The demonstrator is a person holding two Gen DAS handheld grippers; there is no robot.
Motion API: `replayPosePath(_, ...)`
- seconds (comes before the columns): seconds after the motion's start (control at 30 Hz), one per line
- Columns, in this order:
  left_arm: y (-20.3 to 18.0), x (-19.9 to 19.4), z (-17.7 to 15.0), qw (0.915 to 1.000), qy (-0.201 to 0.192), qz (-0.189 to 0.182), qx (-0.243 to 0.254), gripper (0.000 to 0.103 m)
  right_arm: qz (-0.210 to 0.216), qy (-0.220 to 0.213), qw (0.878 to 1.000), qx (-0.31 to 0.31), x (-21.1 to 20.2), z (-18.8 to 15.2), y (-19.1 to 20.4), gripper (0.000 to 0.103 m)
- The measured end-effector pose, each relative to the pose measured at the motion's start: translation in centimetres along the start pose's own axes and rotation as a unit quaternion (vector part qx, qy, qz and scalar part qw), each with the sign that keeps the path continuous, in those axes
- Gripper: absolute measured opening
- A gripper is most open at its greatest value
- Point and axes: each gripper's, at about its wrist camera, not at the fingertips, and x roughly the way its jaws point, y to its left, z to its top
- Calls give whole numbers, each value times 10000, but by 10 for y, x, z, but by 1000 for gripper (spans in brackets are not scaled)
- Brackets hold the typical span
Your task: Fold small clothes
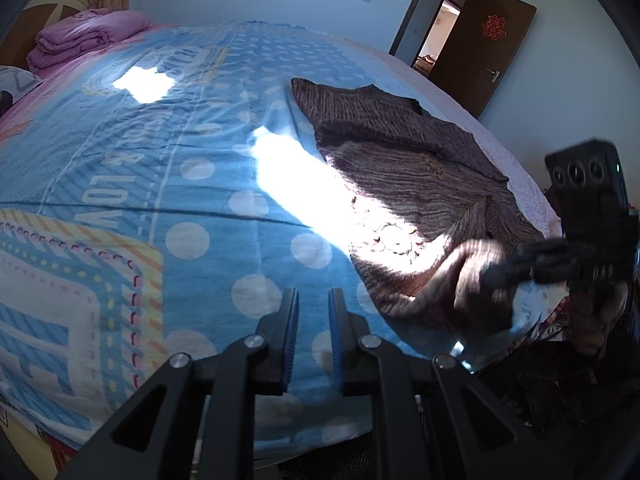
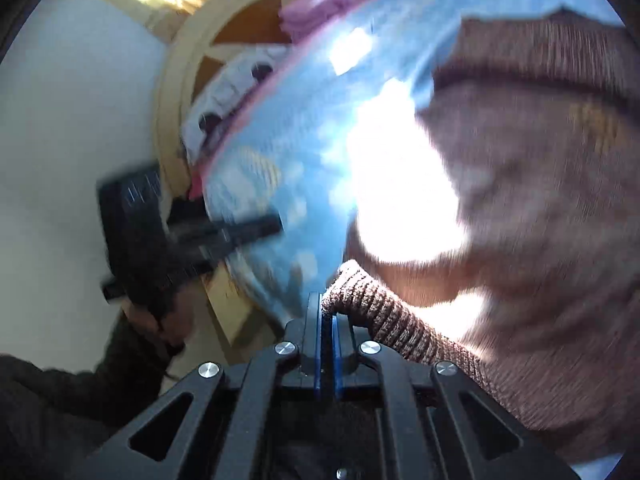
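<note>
Your right claw (image 2: 327, 312) is pinched shut on a knitted edge of the brown sweater (image 1: 408, 184) — the rest lies spread on the bed (image 1: 120, 184), near its right edge. Your left claw (image 1: 314, 304) hangs over the blue dotted sheet (image 1: 224, 216), its jaws a narrow gap apart, holding nothing. The sheet's print reads "& LOV", the rest unreadable — a red character marks the brown door (image 1: 486, 44).
</note>
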Motion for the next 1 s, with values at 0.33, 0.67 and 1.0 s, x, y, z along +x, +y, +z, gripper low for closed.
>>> replayPosePath(0.33, -20, 15, 52, 9966, -130, -463, 664, 16, -20, -1016, 9867, 1272, -66, 65, -83, 71)
replayPosePath(0.67, -81, 76, 92, 9820, 211, -1117, 1507, 38, -1819, -1962, 9576, 1064, -157, -20, -77, 70)
replayPosePath(1.0, -111, 127, 87, 9766, 573, -782, 1918, 53, -2825, -2017, 9293, 1259, -201, -72, -85, 70)
